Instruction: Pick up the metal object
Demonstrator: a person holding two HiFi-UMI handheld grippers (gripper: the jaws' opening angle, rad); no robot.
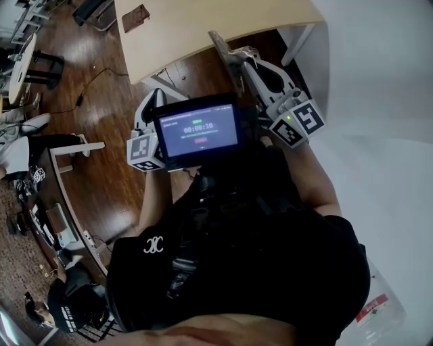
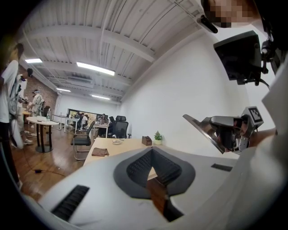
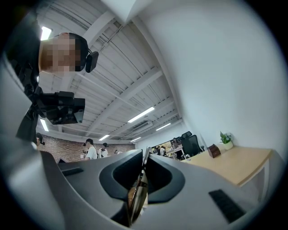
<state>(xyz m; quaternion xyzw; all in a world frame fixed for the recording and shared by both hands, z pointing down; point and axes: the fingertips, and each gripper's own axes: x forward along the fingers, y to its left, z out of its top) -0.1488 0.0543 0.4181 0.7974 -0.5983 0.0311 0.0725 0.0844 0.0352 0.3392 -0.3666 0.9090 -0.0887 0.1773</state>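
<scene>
Table: pale wood, ahead of the person, with a brown pad lying on it.
Screen: lit, at the person's chest, between the two grippers.
Right gripper: jaws narrow, clamped on the metal blade.
Left gripper: jaw tips together, nothing between them.
Metal blade: flat and thin, gripped on its edge, held in the air, off the table.

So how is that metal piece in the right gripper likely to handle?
The metal object looks thin, flat and straight on edge in the right gripper's jaws, so probably stiff. Its shiny face suggests it could slip under a light pinch. It juts well past the jaws, so a bump might lever it loose.
</scene>
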